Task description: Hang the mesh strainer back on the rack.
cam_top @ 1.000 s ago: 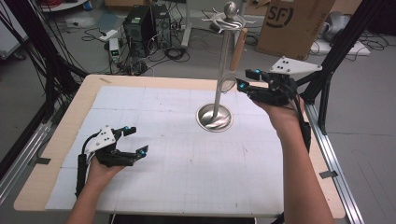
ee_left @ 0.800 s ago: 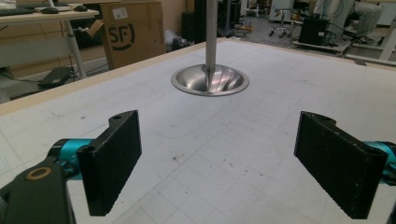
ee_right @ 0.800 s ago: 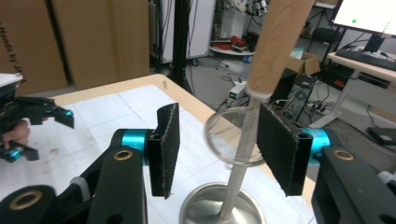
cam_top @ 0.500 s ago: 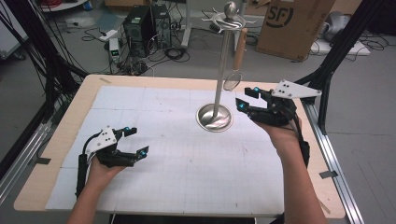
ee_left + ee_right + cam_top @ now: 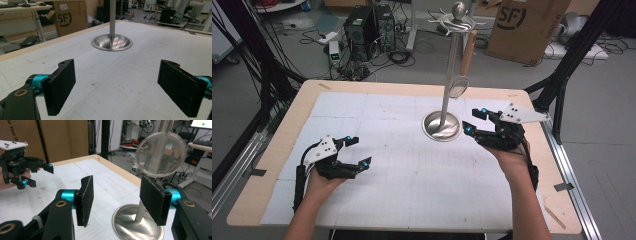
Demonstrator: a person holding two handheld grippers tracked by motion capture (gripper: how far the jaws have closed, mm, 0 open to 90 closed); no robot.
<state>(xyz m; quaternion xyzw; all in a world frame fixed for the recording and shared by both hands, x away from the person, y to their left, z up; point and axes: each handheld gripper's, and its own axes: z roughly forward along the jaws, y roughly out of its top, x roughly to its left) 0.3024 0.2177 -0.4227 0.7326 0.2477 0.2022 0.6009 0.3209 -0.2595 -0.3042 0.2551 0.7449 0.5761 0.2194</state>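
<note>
Hovering right gripper [image 5: 474,121] empty, jaws just widening | stand [image 5: 441,125] beside | left gripper [image 5: 358,151] wide

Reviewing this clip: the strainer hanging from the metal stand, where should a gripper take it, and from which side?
Probably by the wooden handle, not the round mesh head. The strainer hangs upright from the stand's top hooks, handle above the head, on the right gripper's side. Coming in level from that side, open jaws could straddle the slim handle and lift it off.
</note>
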